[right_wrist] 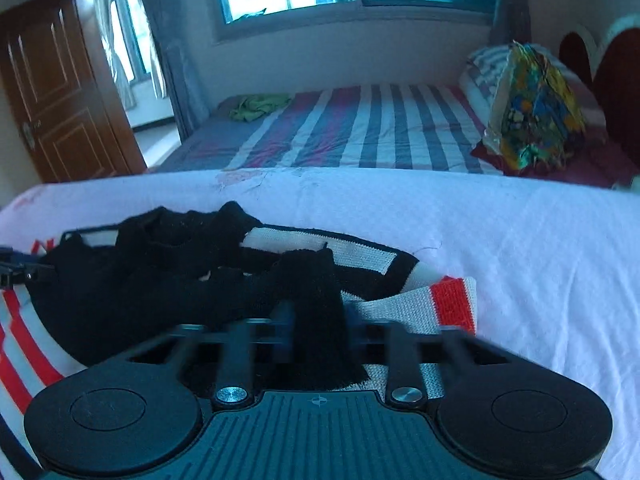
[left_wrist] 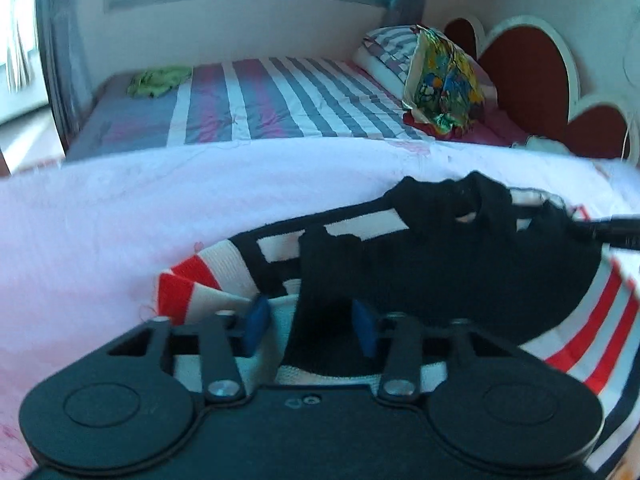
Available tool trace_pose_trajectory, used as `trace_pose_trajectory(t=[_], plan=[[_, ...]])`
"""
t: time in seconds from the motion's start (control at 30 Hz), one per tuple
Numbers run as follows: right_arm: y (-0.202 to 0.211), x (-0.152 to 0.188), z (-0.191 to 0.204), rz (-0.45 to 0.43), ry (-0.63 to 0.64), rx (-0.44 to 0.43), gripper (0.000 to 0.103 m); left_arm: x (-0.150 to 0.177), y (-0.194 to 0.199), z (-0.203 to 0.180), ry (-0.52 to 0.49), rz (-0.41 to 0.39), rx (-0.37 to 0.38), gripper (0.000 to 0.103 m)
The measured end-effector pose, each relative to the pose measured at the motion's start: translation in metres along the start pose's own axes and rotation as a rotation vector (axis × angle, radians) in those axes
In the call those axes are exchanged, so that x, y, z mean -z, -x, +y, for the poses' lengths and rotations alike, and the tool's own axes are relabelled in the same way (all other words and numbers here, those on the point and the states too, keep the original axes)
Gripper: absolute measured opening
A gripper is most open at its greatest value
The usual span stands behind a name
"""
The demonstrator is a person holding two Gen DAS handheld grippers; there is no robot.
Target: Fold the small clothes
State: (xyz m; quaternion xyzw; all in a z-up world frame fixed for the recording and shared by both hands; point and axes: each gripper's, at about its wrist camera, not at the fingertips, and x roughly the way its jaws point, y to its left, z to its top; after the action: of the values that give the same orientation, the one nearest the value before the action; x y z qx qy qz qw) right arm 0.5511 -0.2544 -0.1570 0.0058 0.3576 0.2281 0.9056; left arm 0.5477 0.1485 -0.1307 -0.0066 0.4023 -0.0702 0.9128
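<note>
A small knit sweater (left_wrist: pixel 460 264), black with white and red stripes, lies crumpled on a white-pink sheet (left_wrist: pixel 120 220). It also shows in the right wrist view (right_wrist: pixel 160 280). My left gripper (left_wrist: pixel 312 322) has its blue pads apart around black and white cloth at the sweater's near edge. My right gripper (right_wrist: pixel 318 320) is blurred; its fingers stand close on a strip of black cloth of the sweater. The right gripper's tip shows at the right edge of the left view (left_wrist: pixel 616 232).
Beyond the sheet is a bed with a striped cover (right_wrist: pixel 360 128), a green cloth (right_wrist: pixel 256 106) at its far left, a colourful bag (right_wrist: pixel 532 120) and pillow at the right. A red heart-shaped headboard (left_wrist: pixel 528 64) stands right; a wooden door (right_wrist: pixel 60 92) left.
</note>
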Motion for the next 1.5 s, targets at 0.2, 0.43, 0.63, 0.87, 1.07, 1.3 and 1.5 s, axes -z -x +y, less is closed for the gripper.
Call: trace_pose_trajectory(t=[0.2,0.43,0.63,0.87,1.07,1.3,1.5], plan=[[0.019,0.003,0.001,-0.155,-0.010,0.057,0.003,0.013,0.030,-0.009,0.035,-0.231,-0.064,0.003],[-0.002,0.006,-0.017,-0.147,-0.070,0.133,0.003,0.005,0.009,0.011,0.212,-0.206,-0.135,0.004],[-0.024,0.006,-0.016,-0.094,-0.049,0.182,0.006,-0.004,-0.010,-0.005,0.143,-0.133,-0.228,0.006],[0.023,0.009,-0.002,-0.229,-0.059,0.186,0.080,0.005,0.034,-0.012,0.131,-0.275,-0.206,0.069],[0.007,0.017,0.094,-0.115,0.195,-0.014,0.047,0.008,0.033,-0.099,-0.025,-0.257,-0.009,0.072],[-0.003,0.035,0.069,-0.030,0.201,0.125,0.046,0.038,0.025,-0.089,-0.038,-0.160,-0.108,0.075],[0.031,0.050,0.016,-0.023,0.139,0.193,0.047,0.068,0.054,-0.018,0.139,-0.164,-0.173,0.078]])
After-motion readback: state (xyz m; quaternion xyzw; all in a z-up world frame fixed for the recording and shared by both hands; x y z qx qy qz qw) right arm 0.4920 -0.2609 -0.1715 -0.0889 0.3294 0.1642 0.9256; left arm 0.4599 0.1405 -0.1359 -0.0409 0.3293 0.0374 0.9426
